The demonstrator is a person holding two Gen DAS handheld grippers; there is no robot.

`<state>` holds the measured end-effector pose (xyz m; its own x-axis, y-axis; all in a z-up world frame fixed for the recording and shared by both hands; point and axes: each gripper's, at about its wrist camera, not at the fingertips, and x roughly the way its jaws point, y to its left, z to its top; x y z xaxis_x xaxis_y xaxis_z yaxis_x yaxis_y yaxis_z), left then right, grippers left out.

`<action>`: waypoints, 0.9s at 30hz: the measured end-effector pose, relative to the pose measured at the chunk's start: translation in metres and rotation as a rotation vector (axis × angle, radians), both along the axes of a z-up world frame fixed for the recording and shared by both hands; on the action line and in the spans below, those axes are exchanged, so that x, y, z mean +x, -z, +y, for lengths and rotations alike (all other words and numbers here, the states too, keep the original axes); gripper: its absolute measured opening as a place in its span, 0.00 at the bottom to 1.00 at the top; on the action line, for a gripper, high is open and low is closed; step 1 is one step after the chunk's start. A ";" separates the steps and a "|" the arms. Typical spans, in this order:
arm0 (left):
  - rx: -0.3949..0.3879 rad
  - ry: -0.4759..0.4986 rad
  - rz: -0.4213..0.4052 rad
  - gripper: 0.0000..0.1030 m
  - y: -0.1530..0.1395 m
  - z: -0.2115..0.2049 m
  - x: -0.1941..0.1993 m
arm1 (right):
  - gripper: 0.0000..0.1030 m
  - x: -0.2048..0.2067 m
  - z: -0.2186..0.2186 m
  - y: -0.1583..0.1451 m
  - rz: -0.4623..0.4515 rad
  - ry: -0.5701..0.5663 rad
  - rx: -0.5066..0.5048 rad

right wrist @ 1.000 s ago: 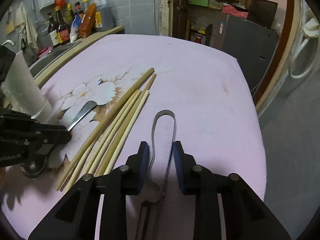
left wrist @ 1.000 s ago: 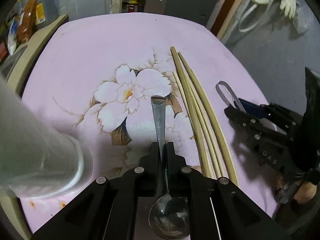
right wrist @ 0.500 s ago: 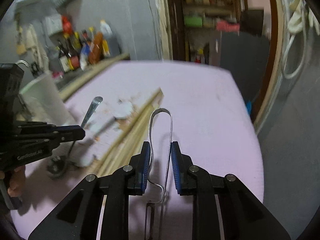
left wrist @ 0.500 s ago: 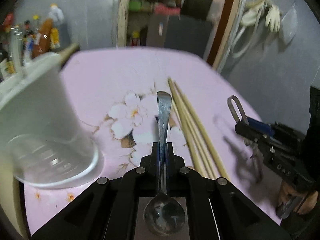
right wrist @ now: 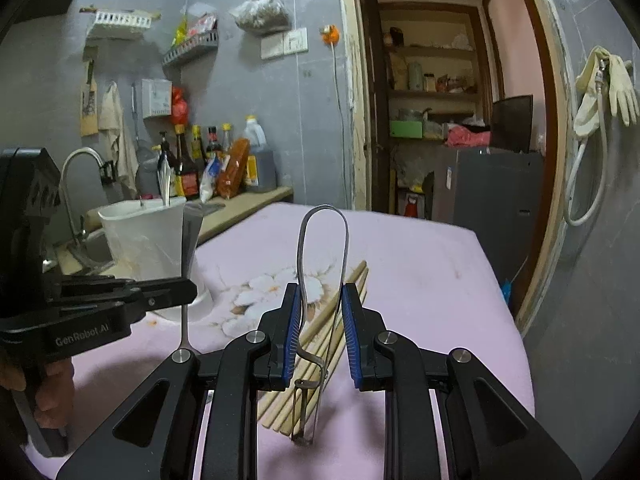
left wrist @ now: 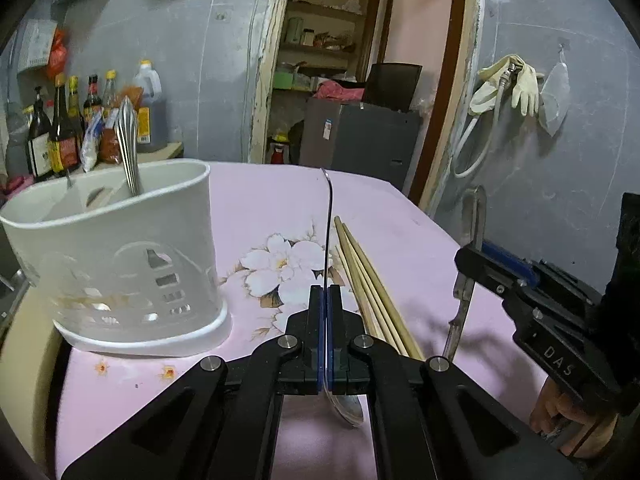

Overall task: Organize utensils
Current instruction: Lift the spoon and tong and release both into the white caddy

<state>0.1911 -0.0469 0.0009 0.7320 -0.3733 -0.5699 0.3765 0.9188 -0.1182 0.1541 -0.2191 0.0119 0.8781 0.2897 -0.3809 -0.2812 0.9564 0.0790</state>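
Note:
My left gripper (left wrist: 325,312) is shut on a steel spoon (left wrist: 329,232), held upright above the pink flowered cloth (left wrist: 260,208), handle up and bowl down behind the fingers. My right gripper (right wrist: 320,312) is shut on a metal peeler (right wrist: 322,248) by its loop handle, lifted off the cloth. The white utensil holder (left wrist: 120,256) stands left of the spoon with cutlery (left wrist: 129,144) in it. Several wooden chopsticks (left wrist: 368,288) lie on the cloth between the grippers. The right gripper also shows in the left wrist view (left wrist: 472,272), and the left gripper in the right wrist view (right wrist: 188,290).
Sauce bottles (left wrist: 60,132) stand on the counter behind the holder. A sink tap (right wrist: 80,168) is at the far left. The table's right edge (right wrist: 504,304) drops toward a doorway and a dark cabinet (right wrist: 496,188).
Both grippers have risen and tilted up, lifting the spoon and the peeler off the cloth. The holder has come fully into view on the left.

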 end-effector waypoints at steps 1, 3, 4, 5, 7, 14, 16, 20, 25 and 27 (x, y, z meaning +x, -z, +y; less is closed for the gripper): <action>0.002 -0.005 -0.011 0.00 -0.003 0.000 -0.001 | 0.17 -0.002 -0.001 -0.002 -0.019 0.004 0.007; 0.003 -0.015 -0.034 0.00 -0.011 -0.002 -0.006 | 0.17 -0.008 0.000 -0.008 -0.058 0.017 0.012; 0.004 -0.023 -0.053 0.00 -0.017 -0.001 -0.008 | 0.17 -0.010 0.002 -0.012 -0.082 0.023 0.011; 0.006 -0.030 -0.075 0.00 -0.021 0.000 -0.011 | 0.17 -0.013 0.004 -0.016 -0.103 0.027 0.012; 0.003 -0.043 -0.125 0.00 -0.033 0.004 -0.014 | 0.17 -0.016 0.007 -0.026 -0.142 0.035 0.014; -0.050 -0.109 -0.249 0.00 -0.082 0.033 -0.024 | 0.17 -0.010 0.030 -0.065 -0.235 0.001 0.063; -0.063 -0.133 -0.270 0.00 -0.098 0.045 -0.023 | 0.17 -0.004 0.038 -0.075 -0.246 -0.033 0.097; -0.087 -0.214 -0.297 0.00 -0.125 0.077 -0.016 | 0.17 0.014 0.059 -0.096 -0.275 -0.103 0.158; -0.068 -0.336 -0.314 0.00 -0.147 0.115 -0.006 | 0.17 0.034 0.092 -0.112 -0.303 -0.176 0.187; -0.055 -0.382 -0.311 0.00 -0.149 0.128 -0.004 | 0.17 0.042 0.104 -0.113 -0.309 -0.192 0.187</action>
